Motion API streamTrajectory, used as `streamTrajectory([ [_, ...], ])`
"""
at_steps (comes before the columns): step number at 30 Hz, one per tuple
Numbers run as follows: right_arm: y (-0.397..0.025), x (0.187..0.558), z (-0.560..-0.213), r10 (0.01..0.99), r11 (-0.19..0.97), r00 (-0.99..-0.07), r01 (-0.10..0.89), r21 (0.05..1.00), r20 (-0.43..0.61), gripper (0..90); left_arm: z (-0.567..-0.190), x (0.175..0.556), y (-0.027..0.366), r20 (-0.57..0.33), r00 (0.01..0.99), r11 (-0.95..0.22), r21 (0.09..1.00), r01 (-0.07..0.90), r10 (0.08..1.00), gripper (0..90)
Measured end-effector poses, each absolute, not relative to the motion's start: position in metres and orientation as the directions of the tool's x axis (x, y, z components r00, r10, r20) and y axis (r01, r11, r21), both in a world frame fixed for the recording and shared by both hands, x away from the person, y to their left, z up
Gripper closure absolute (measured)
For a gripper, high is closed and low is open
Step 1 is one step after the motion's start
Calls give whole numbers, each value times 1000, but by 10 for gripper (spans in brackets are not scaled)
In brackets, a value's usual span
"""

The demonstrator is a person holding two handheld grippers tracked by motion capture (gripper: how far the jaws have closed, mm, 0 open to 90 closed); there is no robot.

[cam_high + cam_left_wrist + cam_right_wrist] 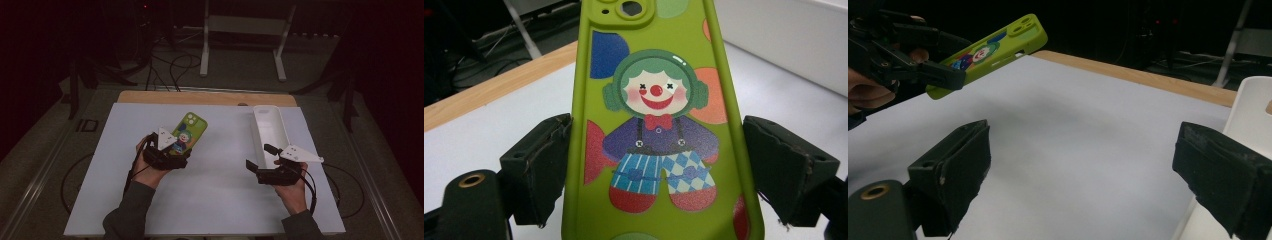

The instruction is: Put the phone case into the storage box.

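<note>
Left gripper (172, 156) pinches a green phone (186, 132) off the table; right gripper (264, 162) waits spread beside a white tray (272, 131).

At the left of the high view, the left gripper's jaws press on both long edges of the phone, whose clown-printed case faces up; the right gripper view shows it tilted, camera end raised, clear of the white mat (215, 200). In the left gripper view the phone (659, 125) runs straight out between the two black jaws. Farther right, the right gripper has its jaws wide apart and holds nothing, low over the mat, just beside the near end of the long white tray, which lies at the mat's right side.
</note>
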State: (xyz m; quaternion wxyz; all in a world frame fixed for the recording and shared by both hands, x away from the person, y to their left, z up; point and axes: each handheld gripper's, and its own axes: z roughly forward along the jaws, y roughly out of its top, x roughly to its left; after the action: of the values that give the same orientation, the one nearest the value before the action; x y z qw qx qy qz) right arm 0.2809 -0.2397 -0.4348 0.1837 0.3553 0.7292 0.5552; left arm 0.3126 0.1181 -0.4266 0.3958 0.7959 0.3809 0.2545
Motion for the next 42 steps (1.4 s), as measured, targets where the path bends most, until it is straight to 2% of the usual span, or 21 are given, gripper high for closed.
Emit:
streamTrajectory([
  [42,-223,292,-417,699,124,-696,342,931,163,83,-418,302,93,155,666,-449,843,296,730,162],
])
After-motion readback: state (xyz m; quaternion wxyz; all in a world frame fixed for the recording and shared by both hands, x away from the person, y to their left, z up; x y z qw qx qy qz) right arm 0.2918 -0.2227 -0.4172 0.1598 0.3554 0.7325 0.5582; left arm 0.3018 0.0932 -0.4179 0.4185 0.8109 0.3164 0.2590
